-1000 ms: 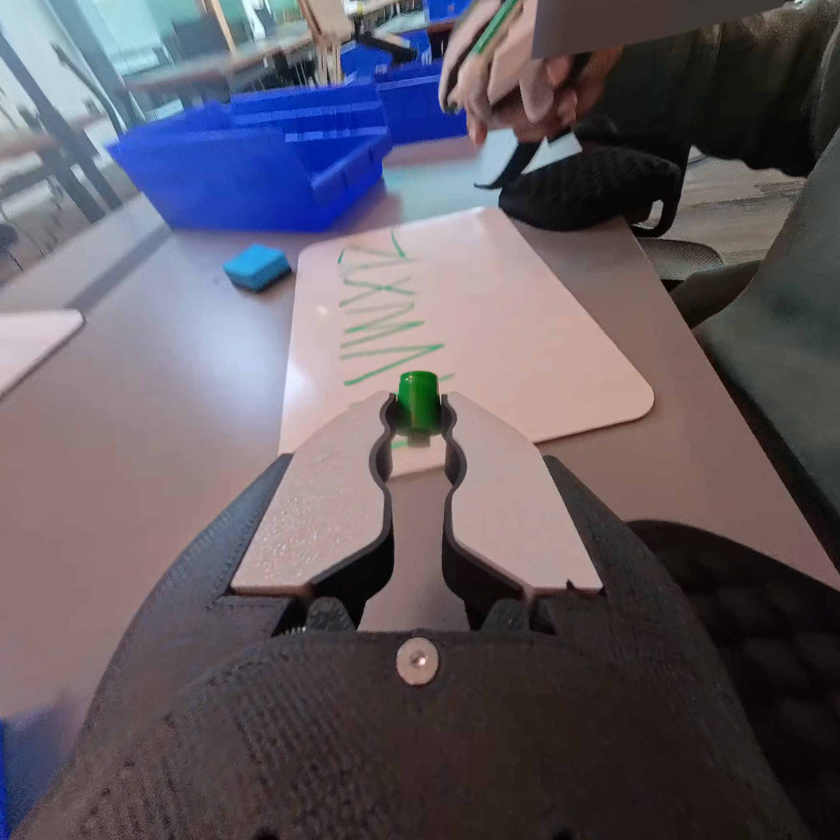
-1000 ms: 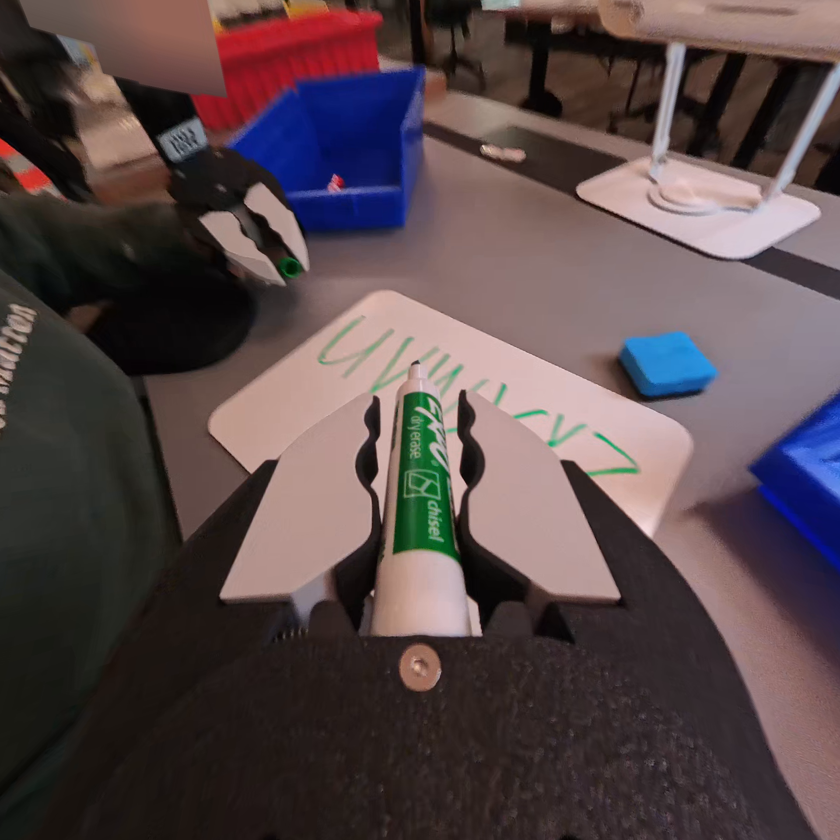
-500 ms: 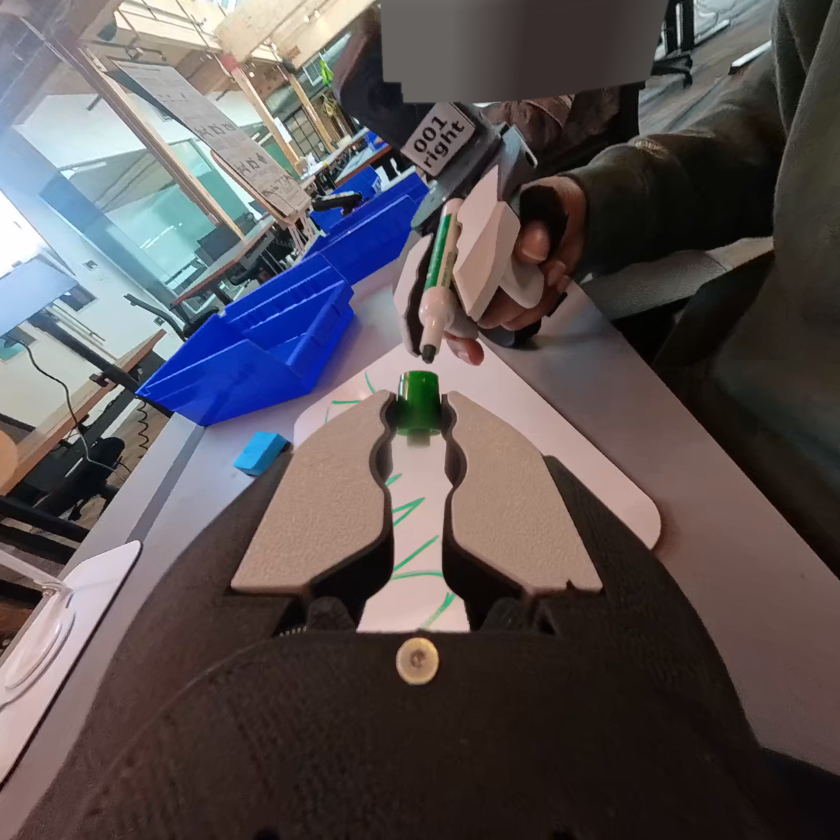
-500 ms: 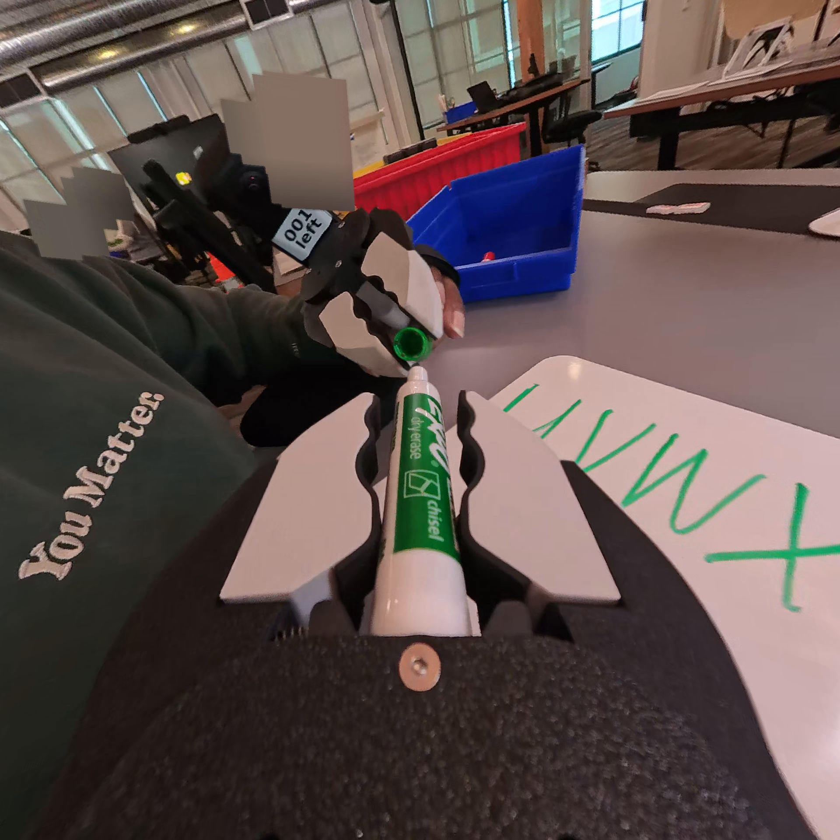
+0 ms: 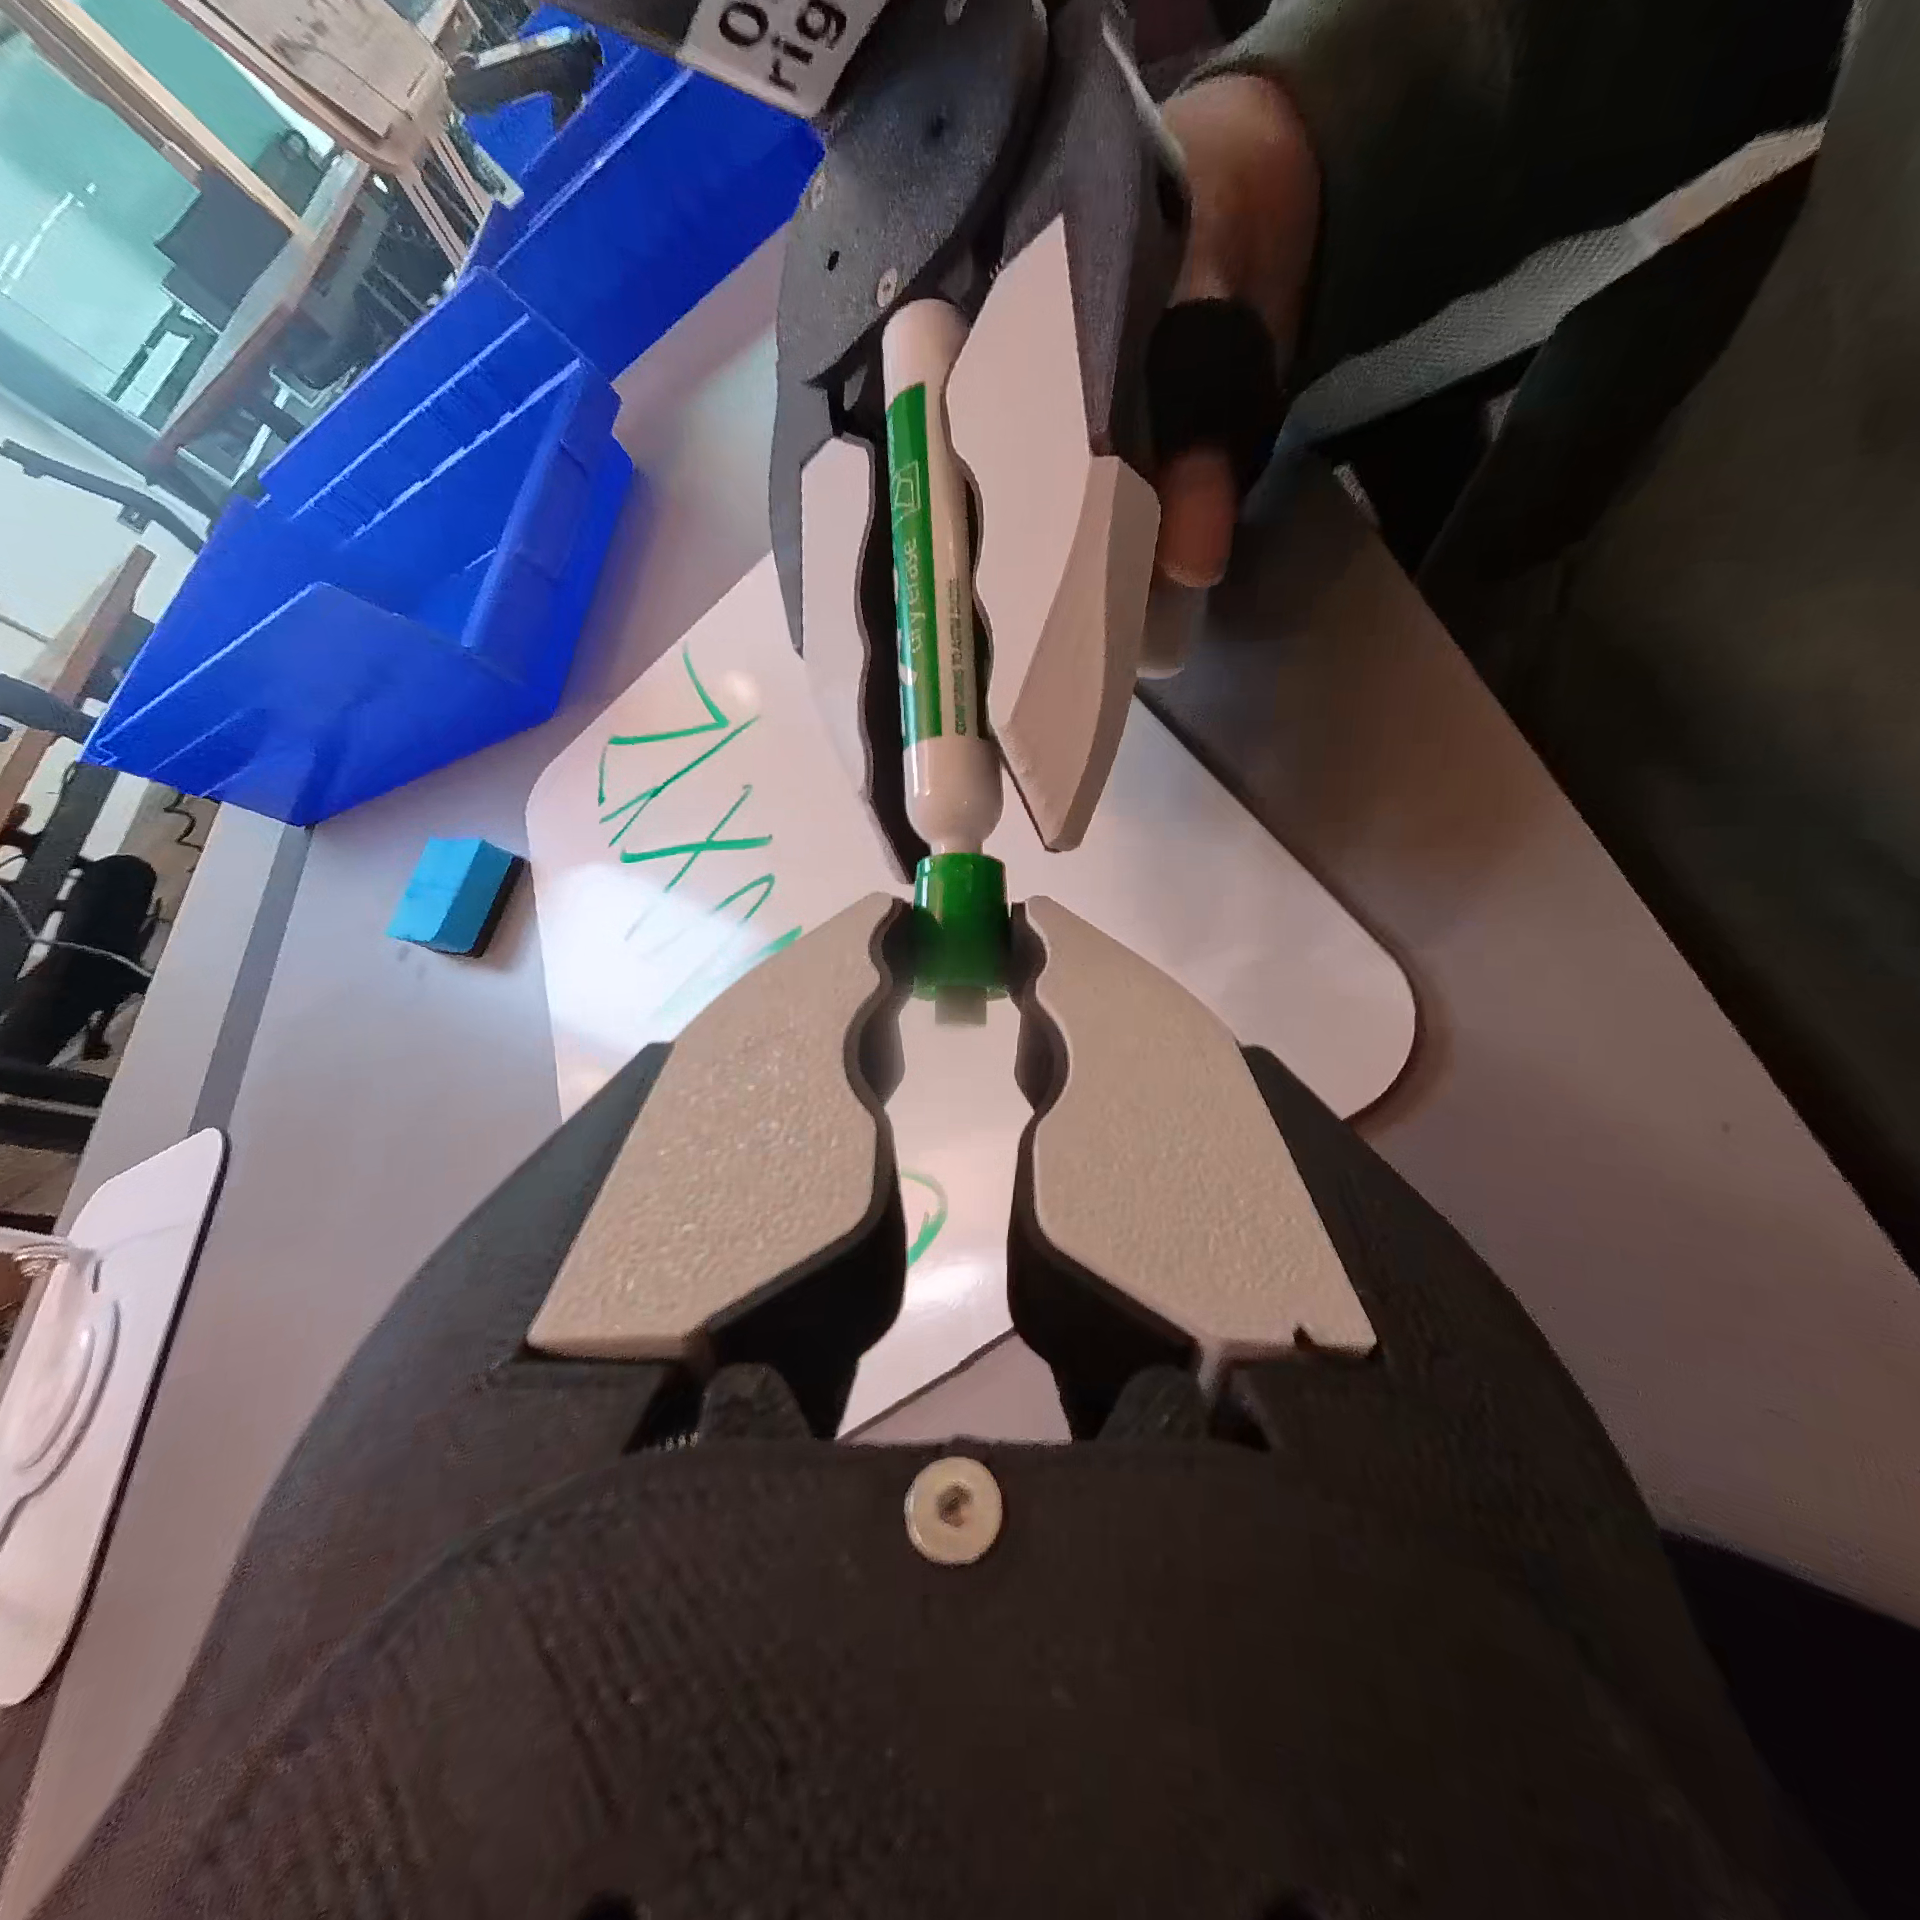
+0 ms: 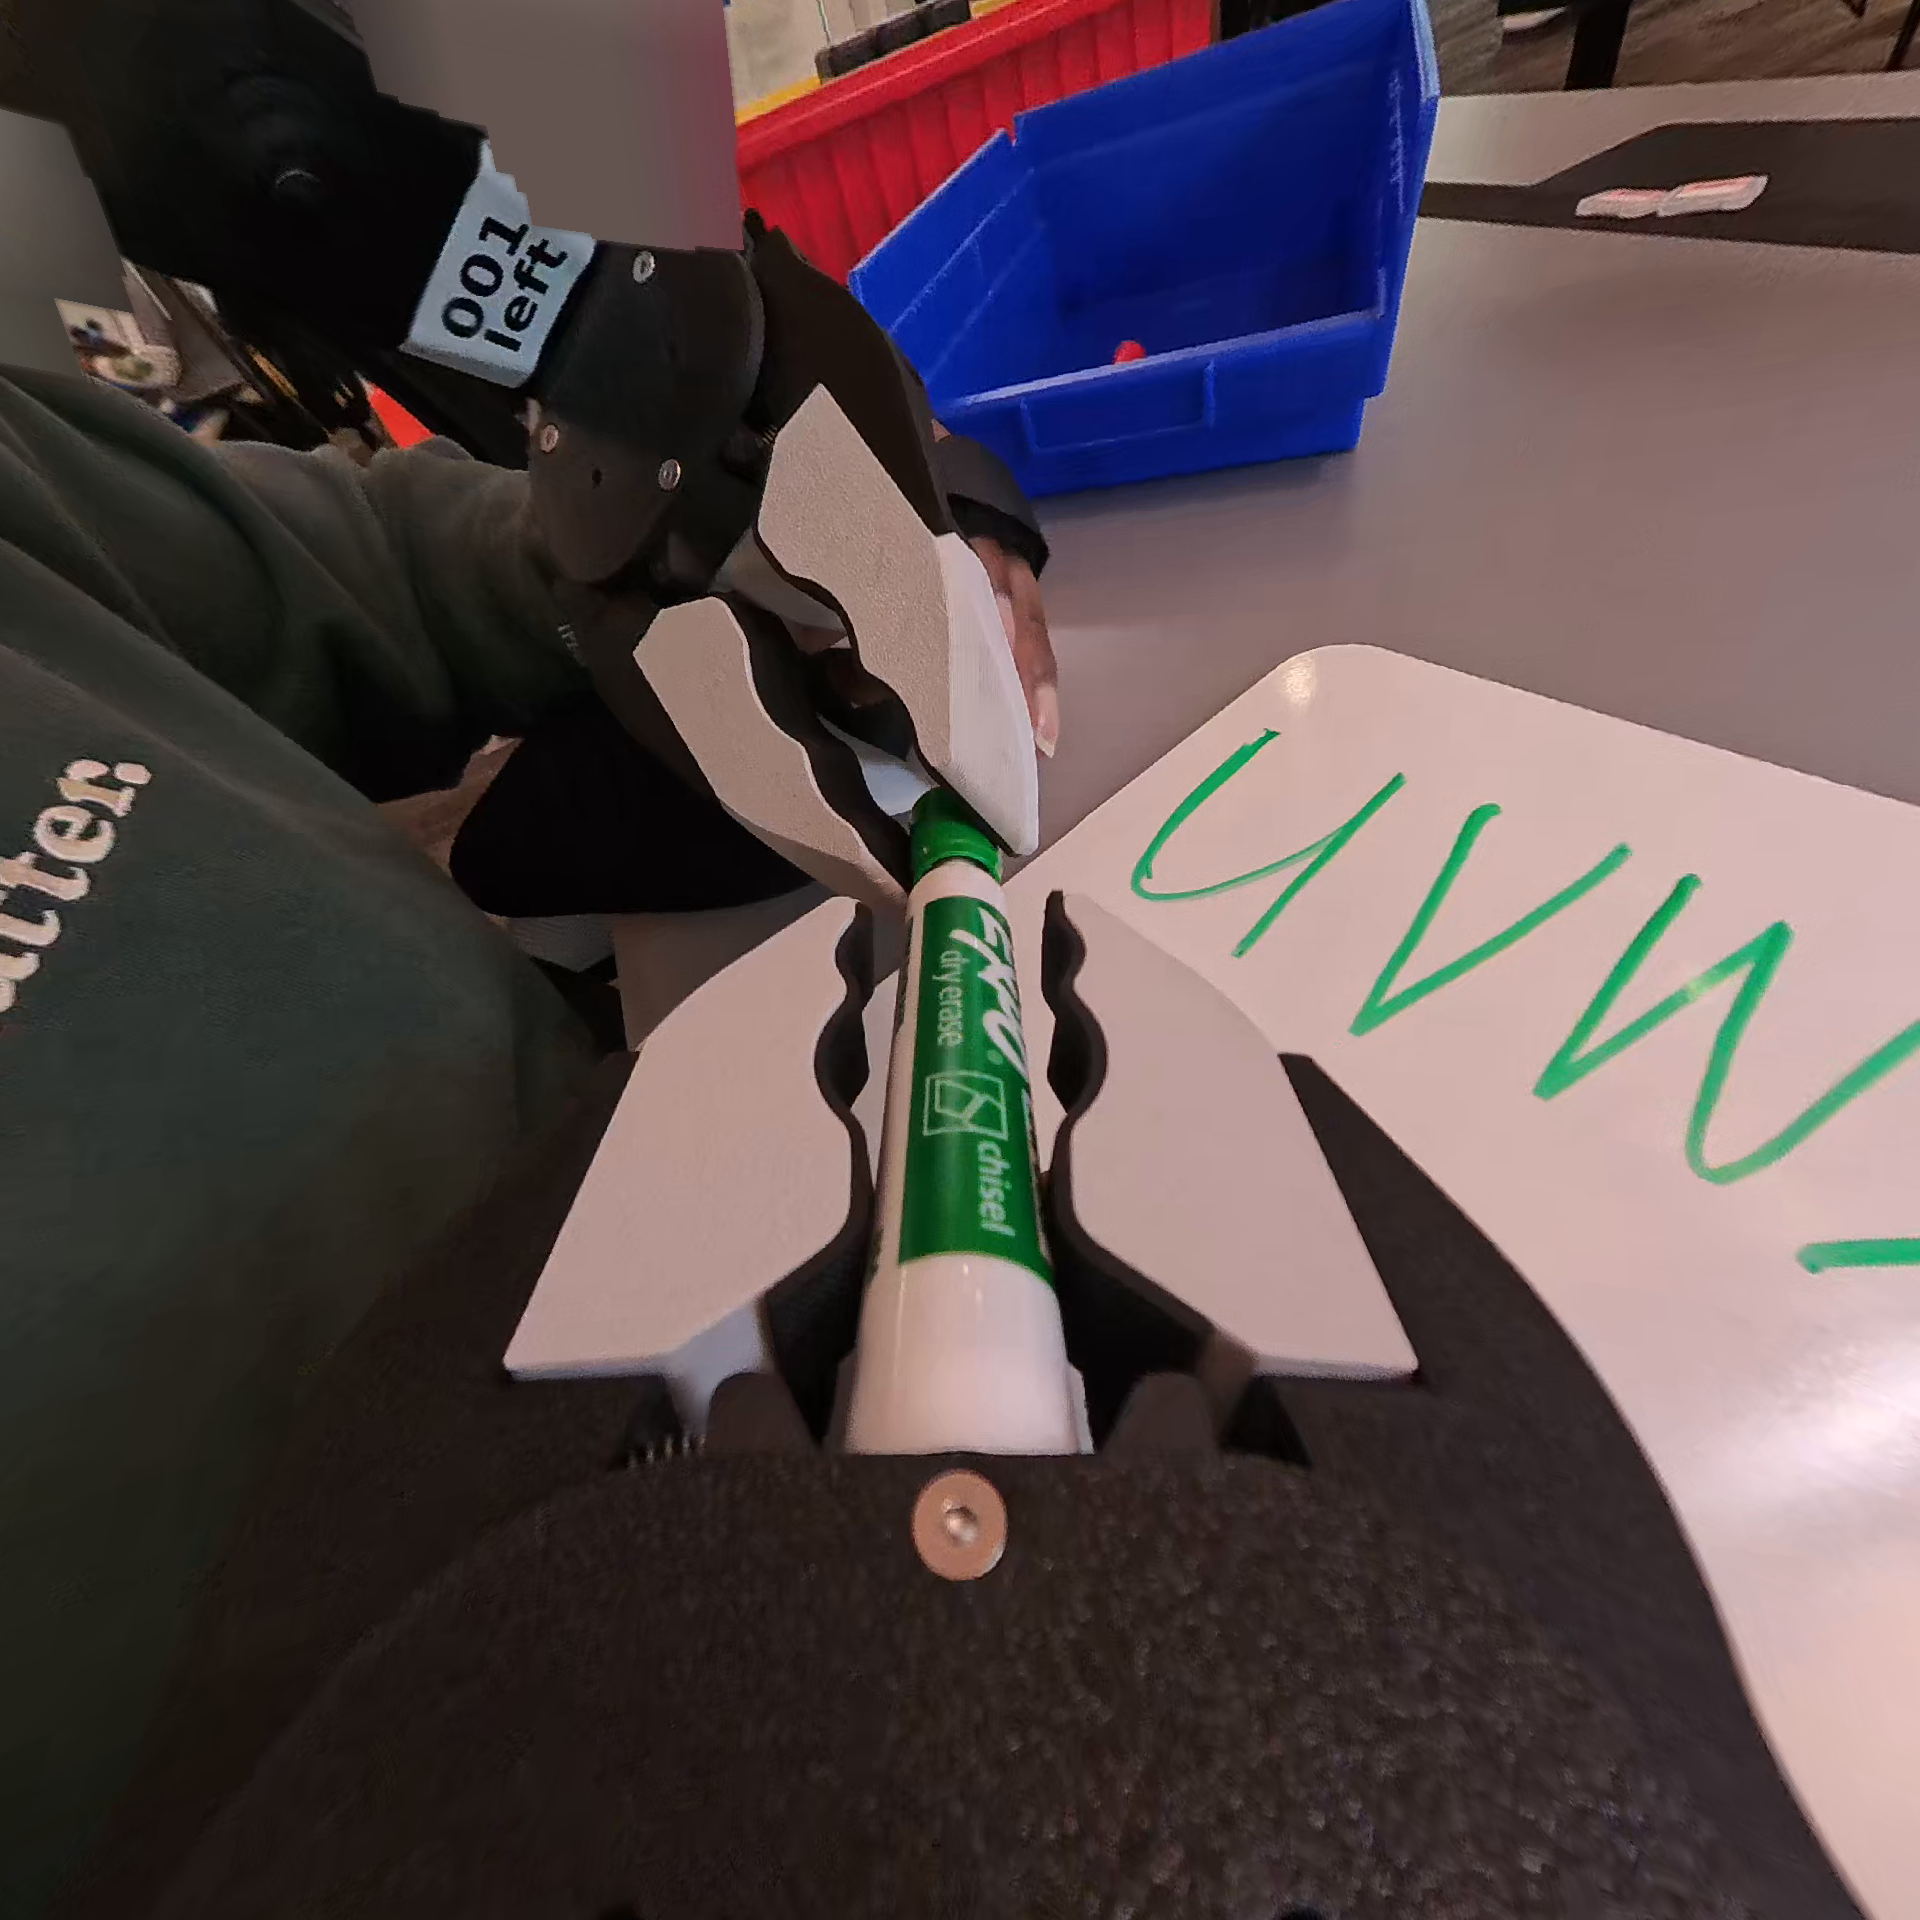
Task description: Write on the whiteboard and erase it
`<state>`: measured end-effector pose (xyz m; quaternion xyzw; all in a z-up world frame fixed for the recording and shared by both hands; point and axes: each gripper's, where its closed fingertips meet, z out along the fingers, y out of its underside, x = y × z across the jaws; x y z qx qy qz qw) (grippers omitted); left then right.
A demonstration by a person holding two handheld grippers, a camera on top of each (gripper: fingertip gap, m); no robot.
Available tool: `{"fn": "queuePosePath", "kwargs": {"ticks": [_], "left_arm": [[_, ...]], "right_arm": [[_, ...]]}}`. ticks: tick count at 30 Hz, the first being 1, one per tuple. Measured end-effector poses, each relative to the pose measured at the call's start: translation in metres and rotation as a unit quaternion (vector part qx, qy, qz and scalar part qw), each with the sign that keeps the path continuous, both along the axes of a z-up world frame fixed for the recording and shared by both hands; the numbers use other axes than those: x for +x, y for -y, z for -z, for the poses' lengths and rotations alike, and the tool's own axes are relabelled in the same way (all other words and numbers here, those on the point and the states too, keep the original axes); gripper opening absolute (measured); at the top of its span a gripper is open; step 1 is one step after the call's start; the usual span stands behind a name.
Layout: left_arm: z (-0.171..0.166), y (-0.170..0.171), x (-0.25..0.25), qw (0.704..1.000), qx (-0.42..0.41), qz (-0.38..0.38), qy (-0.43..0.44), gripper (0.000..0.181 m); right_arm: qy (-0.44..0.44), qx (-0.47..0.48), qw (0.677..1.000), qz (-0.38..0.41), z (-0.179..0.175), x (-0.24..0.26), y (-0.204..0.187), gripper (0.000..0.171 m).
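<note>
My left gripper (image 5: 958,930) is shut on the green marker cap (image 5: 958,920). My right gripper (image 6: 951,914) is shut on a white and green dry-erase marker (image 6: 961,1153). The two grippers face each other above the whiteboard (image 5: 1226,914), and the marker's tip end sits in the cap (image 6: 951,836). In the left wrist view the marker (image 5: 930,613) comes down from the right gripper (image 5: 977,831) into the cap. The whiteboard (image 6: 1558,810) lies flat on the grey table and bears green writing (image 6: 1455,935). A blue eraser (image 5: 452,897) lies left of the board.
Blue bins (image 5: 416,540) stand behind the board; another blue bin (image 6: 1174,260) and a red bin (image 6: 935,114) show in the right wrist view. A white plate (image 5: 94,1382) lies at the left table edge. The person's dark green sleeve (image 6: 208,935) is close by. Left tips and right tips are each some 30 cm from the blue eraser (image 5: 452,897).
The two grippers have come together. The marker's bare tip, half a second ago just short of the cap, now sits inside it. Both views have tilted up from the board.
</note>
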<state>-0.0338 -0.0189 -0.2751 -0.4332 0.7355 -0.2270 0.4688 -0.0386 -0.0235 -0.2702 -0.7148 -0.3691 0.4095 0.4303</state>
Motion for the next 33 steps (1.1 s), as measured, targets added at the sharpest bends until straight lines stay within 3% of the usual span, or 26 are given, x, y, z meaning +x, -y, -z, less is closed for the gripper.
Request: {"fn": "queuePosePath", "kwargs": {"ticks": [6, 8, 11, 18, 20, 22, 25, 28, 29, 30, 33], "left_arm": [[0.005, -0.002, 0.001, 1.0, 0.023, -0.017, -0.006, 0.016], [-0.002, 0.006, 0.003, 1.0, -0.004, -0.006, 0.015, 0.017], [-0.004, 0.001, 0.004, 0.999, 0.049, -0.014, 0.012, 0.016], [-0.021, 0.001, 0.003, 0.999, 0.003, -0.001, 0.037, 0.018], [-0.013, -0.01, -0.004, 1.0, 0.014, -0.017, 0.011, 0.018], [-0.004, -0.013, -0.009, 1.0, 0.003, -0.021, -0.004, 0.018], [0.007, -0.018, -0.012, 0.998, 0.028, -0.033, -0.037, 0.018], [0.008, -0.015, -0.011, 0.998, 0.034, -0.031, -0.043, 0.018], [0.007, -0.014, -0.011, 0.998, 0.036, -0.032, -0.045, 0.018], [0.008, -0.013, -0.012, 0.998, 0.038, -0.032, -0.049, 0.019], [-0.001, -0.008, -0.013, 0.999, -0.027, -0.017, -0.002, 0.018]], "right_arm": [[0.015, 0.025, 0.999, 0.031, 0.001, -0.001, -0.003, 0.031], [-0.005, 0.016, 1.0, 0.021, -0.001, -0.004, 0.0, 0.031], [-0.02, 0.027, 0.999, 0.038, -0.004, -0.004, -0.004, 0.031], [-0.041, 0.027, 0.999, 0.008, -0.022, -0.003, -0.005, 0.034], [0.012, 0.067, 0.998, 0.002, -0.026, 0.005, -0.008, 0.052], [0.084, 0.133, 0.987, 0.008, -0.033, 0.019, -0.013, 0.054], [0.208, 0.192, 0.959, -0.013, -0.032, 0.028, -0.014, 0.049], [0.323, 0.204, 0.922, -0.055, -0.01, 0.023, -0.012, 0.045], [0.353, 0.206, 0.91, -0.063, 0.0, 0.021, -0.013, 0.034], [0.379, 0.215, 0.897, -0.073, 0.008, 0.02, -0.015, 0.018], [0.394, 0.208, 0.89, -0.099, 0.017, 0.018, -0.018, 0.018]]}}
